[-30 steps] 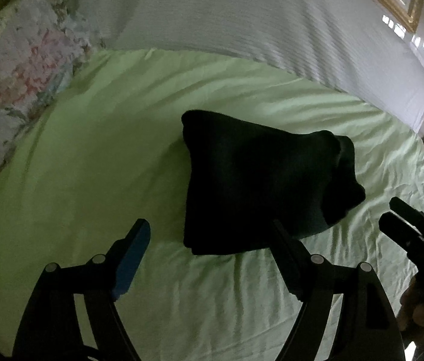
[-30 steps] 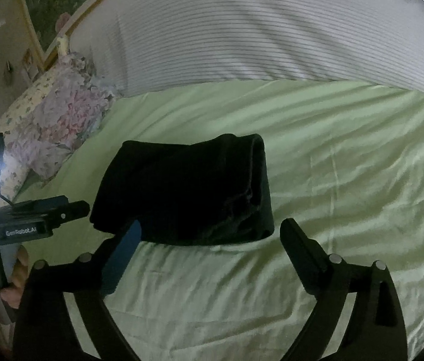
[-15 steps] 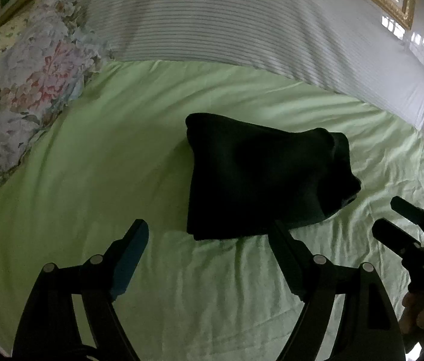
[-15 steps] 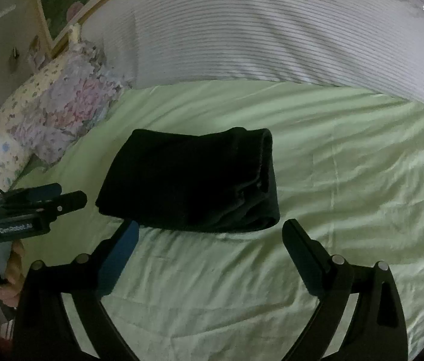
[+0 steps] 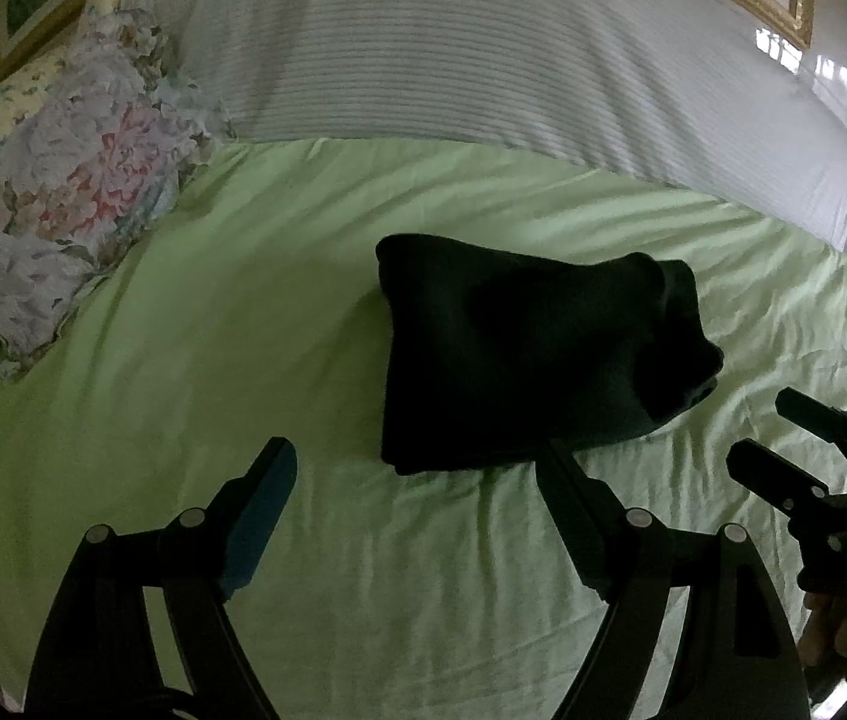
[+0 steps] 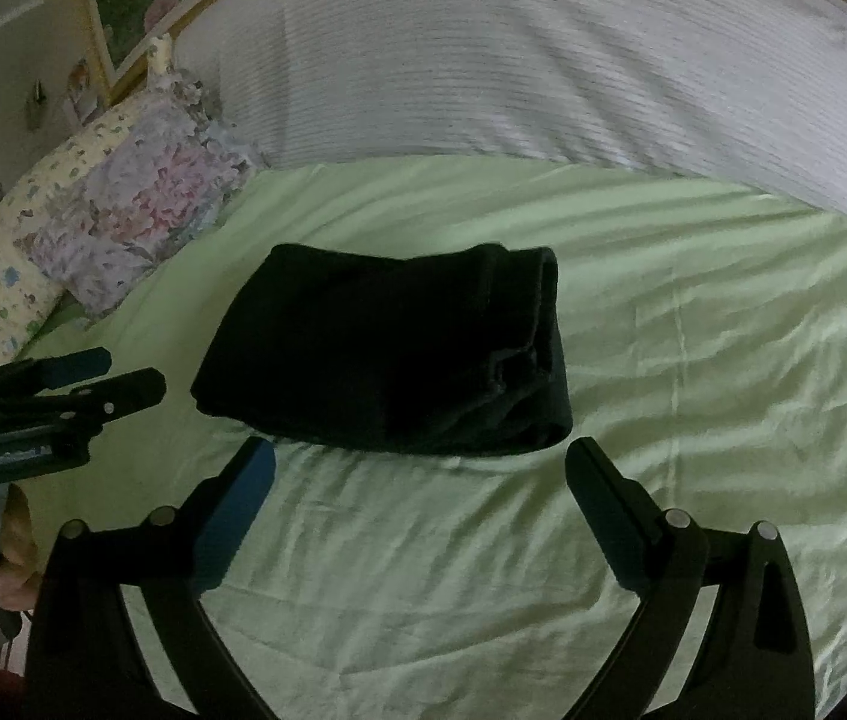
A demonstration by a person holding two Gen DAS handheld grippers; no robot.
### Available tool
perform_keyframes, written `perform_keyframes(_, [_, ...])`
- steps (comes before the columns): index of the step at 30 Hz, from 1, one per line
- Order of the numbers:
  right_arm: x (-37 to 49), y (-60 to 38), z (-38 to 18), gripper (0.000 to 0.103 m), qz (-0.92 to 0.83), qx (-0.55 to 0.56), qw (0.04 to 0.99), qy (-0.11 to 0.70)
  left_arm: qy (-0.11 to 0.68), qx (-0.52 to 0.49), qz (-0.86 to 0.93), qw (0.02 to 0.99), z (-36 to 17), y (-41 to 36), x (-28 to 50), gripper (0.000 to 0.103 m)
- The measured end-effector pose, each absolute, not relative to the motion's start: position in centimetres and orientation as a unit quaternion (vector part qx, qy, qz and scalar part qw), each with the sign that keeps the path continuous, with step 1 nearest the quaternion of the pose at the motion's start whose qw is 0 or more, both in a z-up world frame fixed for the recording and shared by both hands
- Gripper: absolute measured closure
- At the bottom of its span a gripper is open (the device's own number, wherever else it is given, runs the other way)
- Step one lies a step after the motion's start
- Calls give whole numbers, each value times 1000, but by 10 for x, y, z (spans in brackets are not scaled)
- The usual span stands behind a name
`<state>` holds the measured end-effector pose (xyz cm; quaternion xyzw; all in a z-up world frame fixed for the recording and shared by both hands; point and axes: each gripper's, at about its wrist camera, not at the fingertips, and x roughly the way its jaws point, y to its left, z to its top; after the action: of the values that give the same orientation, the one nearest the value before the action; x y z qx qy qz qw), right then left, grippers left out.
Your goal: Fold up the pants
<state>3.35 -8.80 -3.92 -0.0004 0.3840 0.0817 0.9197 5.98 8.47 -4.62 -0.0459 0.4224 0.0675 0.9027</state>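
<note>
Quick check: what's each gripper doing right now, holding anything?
Left gripper: open, holding nothing, short of the pants.
Right gripper: open, holding nothing.

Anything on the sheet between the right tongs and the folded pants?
Nothing: in the right wrist view only bare, wrinkled green sheet lies between the open right tongs and the near edge of the folded black pants.
</note>
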Motion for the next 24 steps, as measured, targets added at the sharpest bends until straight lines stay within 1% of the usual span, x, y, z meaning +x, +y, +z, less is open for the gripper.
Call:
perform_keyframes(10, [37,-88,-54,5,83,4,918,388,422,-37,88,902,-61,84,58,20])
perform_keyframes(24, [43,-86,-56,5,88,7,927,366,419,-28,87,903,-63,76,61,18])
